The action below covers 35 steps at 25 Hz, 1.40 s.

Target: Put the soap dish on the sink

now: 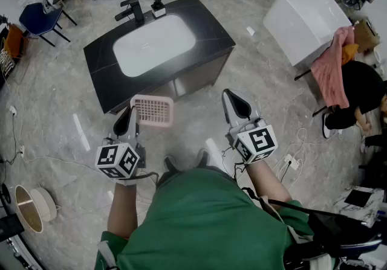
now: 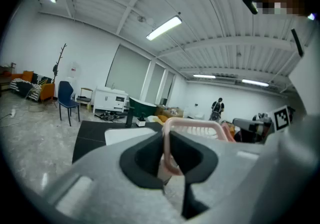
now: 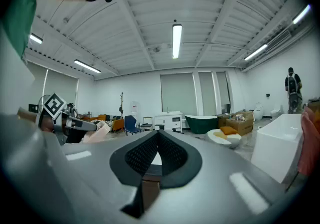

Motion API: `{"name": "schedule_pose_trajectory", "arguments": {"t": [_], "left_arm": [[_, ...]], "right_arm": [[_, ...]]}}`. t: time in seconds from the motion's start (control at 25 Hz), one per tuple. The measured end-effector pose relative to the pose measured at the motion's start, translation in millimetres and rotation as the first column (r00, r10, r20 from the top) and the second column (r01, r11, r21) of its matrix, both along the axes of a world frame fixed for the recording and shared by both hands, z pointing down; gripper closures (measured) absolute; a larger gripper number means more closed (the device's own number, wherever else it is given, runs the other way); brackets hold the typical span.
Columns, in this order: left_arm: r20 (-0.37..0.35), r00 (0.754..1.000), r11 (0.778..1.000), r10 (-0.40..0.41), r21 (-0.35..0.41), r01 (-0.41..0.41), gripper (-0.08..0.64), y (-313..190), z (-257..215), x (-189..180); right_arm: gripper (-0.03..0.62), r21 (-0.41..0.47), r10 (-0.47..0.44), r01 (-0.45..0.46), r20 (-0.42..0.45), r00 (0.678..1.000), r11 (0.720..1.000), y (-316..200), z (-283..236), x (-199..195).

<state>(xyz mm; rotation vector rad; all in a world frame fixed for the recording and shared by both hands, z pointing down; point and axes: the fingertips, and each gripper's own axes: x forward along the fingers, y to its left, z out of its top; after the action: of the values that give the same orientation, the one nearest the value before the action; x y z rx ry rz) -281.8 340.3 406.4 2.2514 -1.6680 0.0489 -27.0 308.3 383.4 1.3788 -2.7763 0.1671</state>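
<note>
The left gripper [image 1: 128,116] is clamped on the left rim of the pink slotted soap dish [image 1: 153,111], its pads pinching the thin pink edge. The dish juts out to the right of the gripper tips, just on the near side of the black tabletop [image 1: 208,30] and its white sink [image 1: 154,45]. The right gripper [image 1: 234,101], further right, is closed with nothing in it.

The dish [image 1: 152,111] is held in the left tool [image 1: 130,115] just before the front edge of the bench [image 1: 208,30]; the faucet [image 1: 134,10] is set at its back edge.
</note>
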Motion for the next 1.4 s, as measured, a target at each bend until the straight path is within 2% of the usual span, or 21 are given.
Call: {"name": "schedule_pose_trajectory", "arguments": {"t": [0.2,0.36,0.64,0.88,1.12,1.4], "left_arm": [[-0.001,1.000,1.000,0.014,-0.012,-0.014,0.518,6,0,8],[-0.023,1.000,0.999,0.016,-0.029,-0.016,0.518,0,2,27],[-0.050,0.999,1.000,0.005,-0.021,-0.006,0.517,-19,-3,88],[-0.056,0.998,0.999,-0.005,-0.034,0.003,0.517,-38,-4,123],[-0.040,0.999,0.999,0.000,-0.055,-0.003,0.517,-99,9,142],[-0.092,0.996,0.995,0.020,-0.096,-0.029,0.517,-209,36,152]], "right_arm": [[0.595,-0.008,0.018,-0.018,-0.007,1.000,1.000,10,2,9],[0.595,-0.009,0.035,-0.035,0.027,0.999,0.999,14,-3,28],[0.595,0.043,0.037,-0.038,0.025,0.999,0.998,11,-10,97],[0.595,0.021,0.054,-0.055,0.033,0.998,0.998,2,-1,140],[0.595,-0.019,0.097,-0.097,0.028,0.995,0.995,-42,15,172],[0.595,-0.060,0.138,-0.138,-0.011,0.990,0.989,-135,22,184]]}}
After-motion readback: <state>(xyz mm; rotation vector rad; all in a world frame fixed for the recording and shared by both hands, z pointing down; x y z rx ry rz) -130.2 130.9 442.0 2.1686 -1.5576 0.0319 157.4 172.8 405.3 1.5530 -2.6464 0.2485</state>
